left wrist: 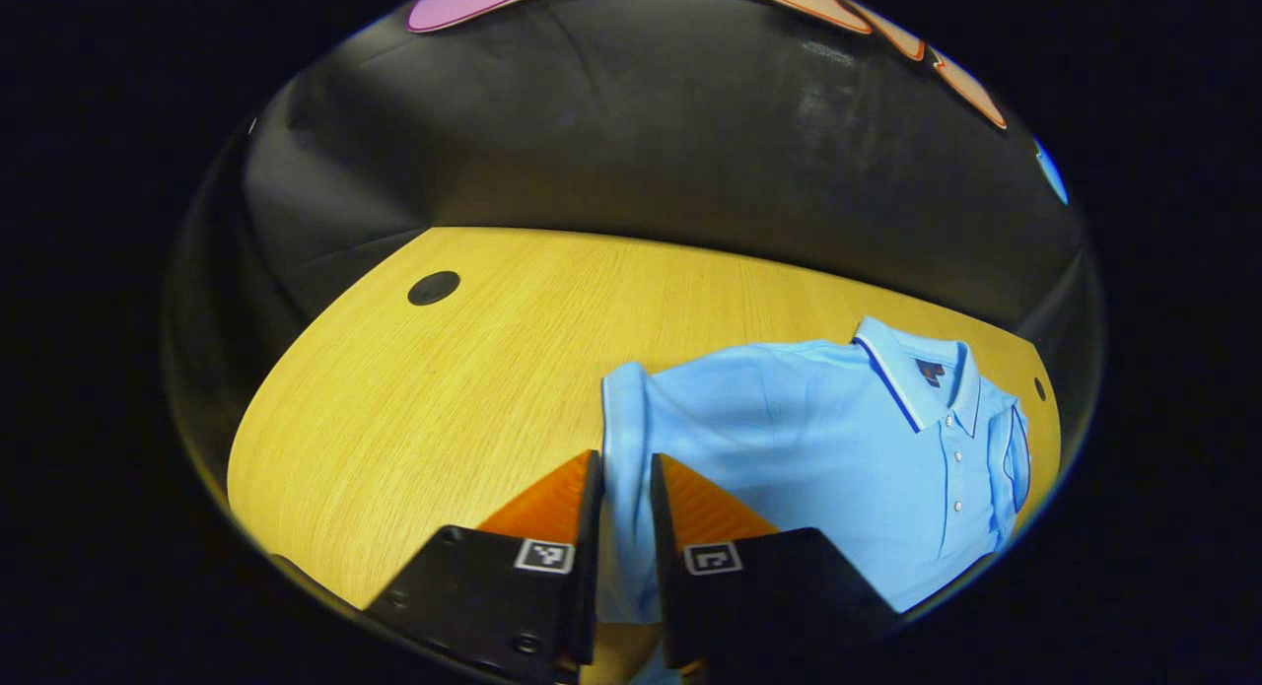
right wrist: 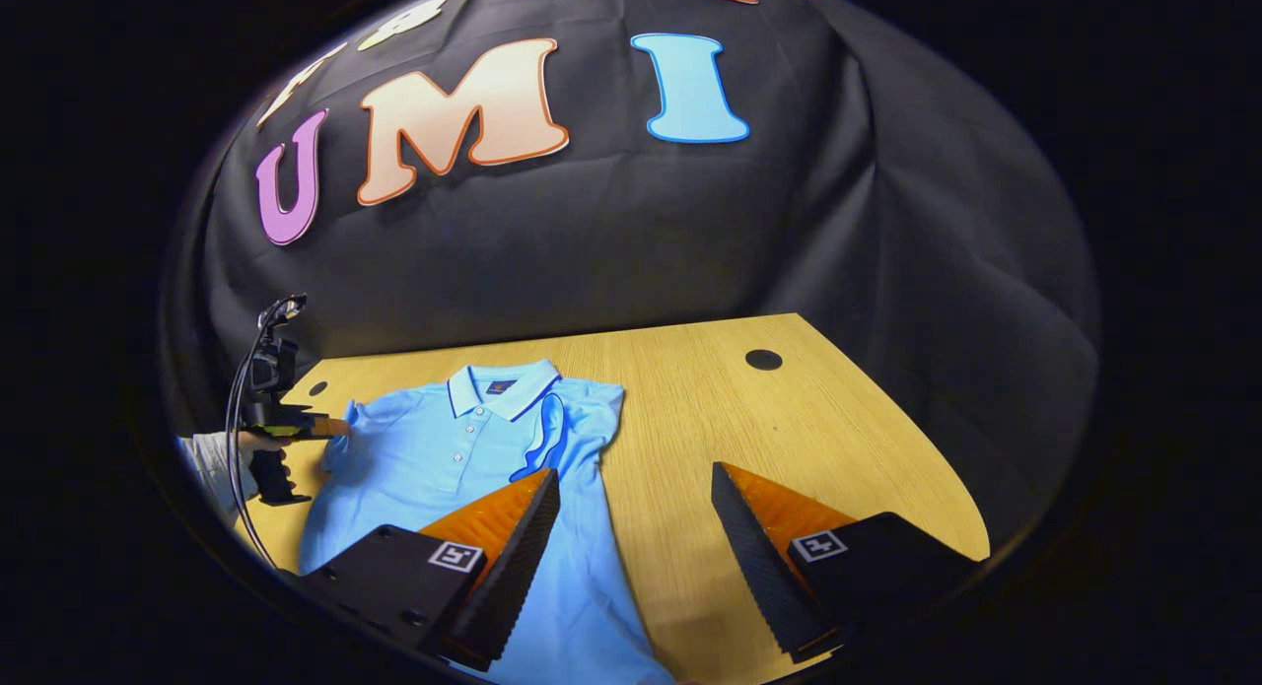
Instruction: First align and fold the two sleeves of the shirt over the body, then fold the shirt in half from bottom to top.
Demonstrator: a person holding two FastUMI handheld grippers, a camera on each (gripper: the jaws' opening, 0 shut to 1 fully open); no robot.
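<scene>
We see a light blue polo shirt (right wrist: 463, 468) lying face up on a wooden table (right wrist: 710, 409), its collar (right wrist: 498, 387) toward the black cloth wall (right wrist: 611, 241). In the right gripper view the shirt covers the left part of the table. One sleeve (right wrist: 552, 431) is folded in over the body, next to the button placket.

In the left gripper view, our left gripper (left wrist: 625, 468) has its fingers nearly pressed together, and a fold of the other sleeve (left wrist: 623, 419) runs up between them. The cloth seems pinched, with both fingers against it. From the right gripper view we see this same gripper (right wrist: 340, 427) at the shirt's far edge, held by a hand (right wrist: 258, 446) in a pale sleeve, with a cable looping down from it.

Our right gripper (right wrist: 636, 488) hangs with its fingers spread wide and nothing between them. One finger (right wrist: 513, 547) is above the shirt's body, the other above bare table (left wrist: 414, 409).

A dark round hole (right wrist: 763, 359) sits in the table near the wall.
</scene>
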